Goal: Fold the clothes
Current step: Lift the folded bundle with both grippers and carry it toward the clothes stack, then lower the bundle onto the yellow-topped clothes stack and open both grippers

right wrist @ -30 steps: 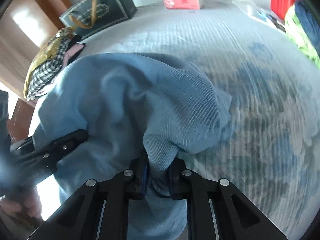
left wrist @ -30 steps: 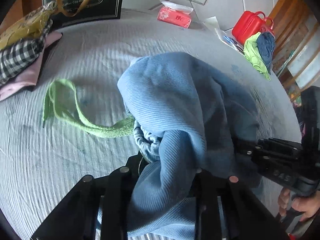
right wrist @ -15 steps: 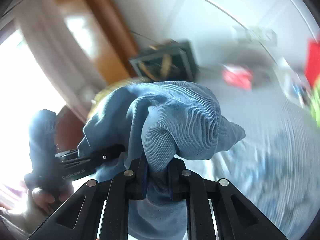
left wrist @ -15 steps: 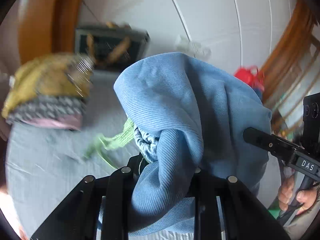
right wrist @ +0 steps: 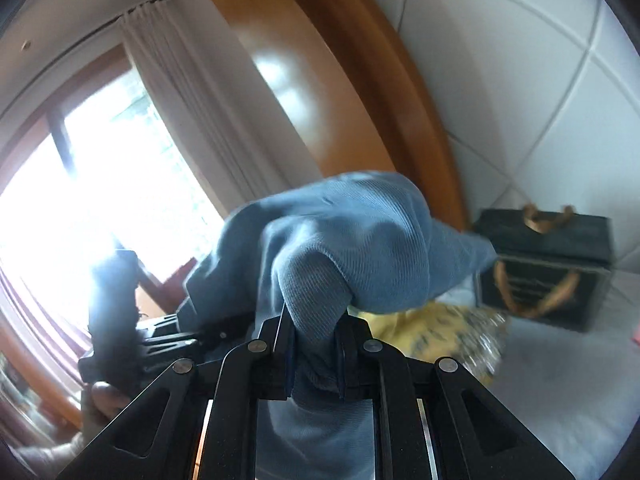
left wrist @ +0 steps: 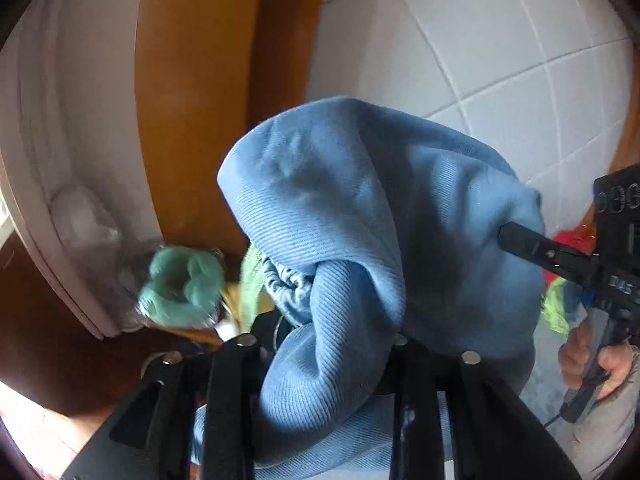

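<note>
Fingers [right wrist: 346, 354] of both grippers are pinching the blue garment [left wrist: 360, 216] aloft. Likely they are letting it hang free, readying a fold.

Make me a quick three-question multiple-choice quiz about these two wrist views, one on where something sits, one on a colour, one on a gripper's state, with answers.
1. Where is the black gift box with tan ribbon handles in the right wrist view?
A. right of the garment
B. left of the garment
C. inside the jaws

2. What colour is the ribbed knit garment?
A. red
B. light blue
C. white

3. What state is the right gripper in?
A. open, holding nothing
B. shut on the box
C. shut on the garment

Answers: 1 A, the box sits at the right, beyond the cloth. 2 B, both views show blue ribbed fabric. 3 C, cloth is pinched between its jaws; the left gripper grips it too.
</note>
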Demonstrator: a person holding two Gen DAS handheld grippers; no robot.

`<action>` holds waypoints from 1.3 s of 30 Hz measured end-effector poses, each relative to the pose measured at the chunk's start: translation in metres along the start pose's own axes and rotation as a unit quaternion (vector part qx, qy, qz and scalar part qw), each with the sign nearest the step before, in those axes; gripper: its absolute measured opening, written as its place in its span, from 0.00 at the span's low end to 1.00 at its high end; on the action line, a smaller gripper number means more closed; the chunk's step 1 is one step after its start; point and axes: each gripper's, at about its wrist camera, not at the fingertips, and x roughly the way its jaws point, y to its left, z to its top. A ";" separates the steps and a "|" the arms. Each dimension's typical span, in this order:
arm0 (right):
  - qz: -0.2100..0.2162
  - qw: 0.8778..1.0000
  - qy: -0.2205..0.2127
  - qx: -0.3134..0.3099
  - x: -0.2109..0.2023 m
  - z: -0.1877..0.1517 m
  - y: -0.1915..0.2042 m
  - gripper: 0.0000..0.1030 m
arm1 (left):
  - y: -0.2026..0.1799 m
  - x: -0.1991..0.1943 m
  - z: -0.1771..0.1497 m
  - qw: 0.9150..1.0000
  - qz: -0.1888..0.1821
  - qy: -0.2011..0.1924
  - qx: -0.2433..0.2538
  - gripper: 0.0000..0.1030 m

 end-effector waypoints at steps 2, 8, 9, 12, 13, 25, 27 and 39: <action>-0.021 0.999 0.019 0.022 0.032 0.008 -0.026 0.15 | 0.025 0.024 0.019 1.000 0.008 0.011 0.003 0.51; -0.193 0.966 0.153 0.081 0.123 -0.027 -0.132 0.27 | 0.073 0.162 -0.011 0.991 0.056 0.118 -0.012 0.69; -0.227 0.952 0.186 0.089 0.140 -0.039 -0.150 0.38 | 0.077 0.188 -0.023 0.987 0.064 0.145 -0.014 0.69; -0.260 0.934 0.223 0.105 0.161 -0.062 -0.178 0.75 | 0.082 0.232 -0.049 0.979 0.076 0.187 -0.011 0.69; -0.257 0.934 0.221 0.113 0.161 -0.066 -0.182 0.80 | 0.083 0.235 -0.052 0.980 0.076 0.185 -0.009 0.69; -0.213 0.949 0.187 0.137 0.130 -0.077 -0.165 0.87 | 0.077 0.187 -0.049 0.992 0.073 0.106 -0.012 0.69; -0.218 0.946 0.193 0.144 0.135 -0.078 -0.164 0.87 | 0.082 0.186 -0.039 0.993 0.072 0.092 -0.020 0.69; -0.235 0.937 0.127 0.224 0.111 -0.099 -0.184 0.91 | 0.050 0.284 0.011 0.991 0.011 0.135 0.006 0.64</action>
